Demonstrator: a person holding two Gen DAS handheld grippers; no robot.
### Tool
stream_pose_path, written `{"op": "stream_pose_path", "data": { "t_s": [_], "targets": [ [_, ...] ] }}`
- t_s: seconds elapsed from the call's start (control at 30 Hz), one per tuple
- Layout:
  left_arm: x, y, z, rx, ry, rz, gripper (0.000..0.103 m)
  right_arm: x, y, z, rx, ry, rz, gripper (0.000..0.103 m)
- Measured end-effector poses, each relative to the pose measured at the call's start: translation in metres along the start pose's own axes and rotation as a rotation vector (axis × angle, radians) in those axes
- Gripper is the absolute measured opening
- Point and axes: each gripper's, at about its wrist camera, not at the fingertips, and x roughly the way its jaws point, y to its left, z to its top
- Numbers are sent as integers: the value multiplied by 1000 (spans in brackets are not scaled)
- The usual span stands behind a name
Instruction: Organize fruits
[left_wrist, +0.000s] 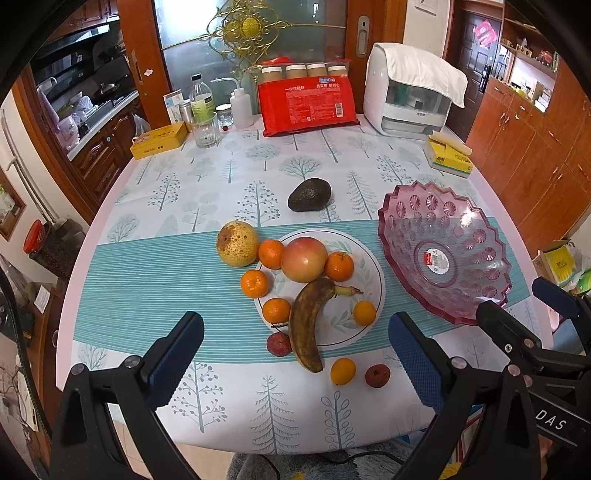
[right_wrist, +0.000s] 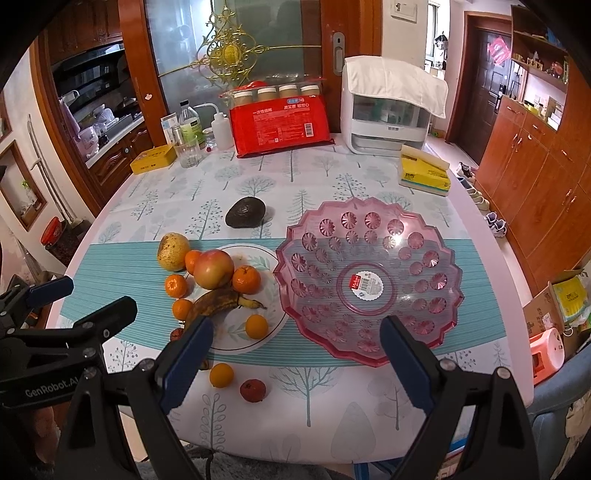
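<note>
A white plate (left_wrist: 373, 266) holds an apple (left_wrist: 303, 259), a brown banana (left_wrist: 308, 325) and several small oranges (left_wrist: 271, 253). A spotted pear (left_wrist: 237, 243) leans at its left rim. An avocado (left_wrist: 309, 194) lies farther back. Two red lychees (left_wrist: 377, 375) and a small orange (left_wrist: 342, 371) sit near the front edge. An empty pink glass bowl (left_wrist: 443, 254) (right_wrist: 369, 280) stands to the right. My left gripper (left_wrist: 295, 343) is open above the front edge, short of the plate. My right gripper (right_wrist: 295, 347) is open in front of the bowl, holding nothing.
Along the back of the table (left_wrist: 155, 280) stand a red package (left_wrist: 308, 105), a white appliance (left_wrist: 410, 92), bottles and a glass (left_wrist: 205, 129), and yellow boxes (left_wrist: 159, 140) (left_wrist: 448, 155). Wooden cabinets (right_wrist: 535, 184) line the right side.
</note>
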Motion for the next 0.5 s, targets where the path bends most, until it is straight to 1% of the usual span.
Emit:
{"op": "stream_pose_path", "data": {
  "t_s": [0.5],
  "targets": [
    [-6, -4, 0, 4, -32, 23, 99, -2, -3, 0, -1, -15, 21, 93]
  ]
}}
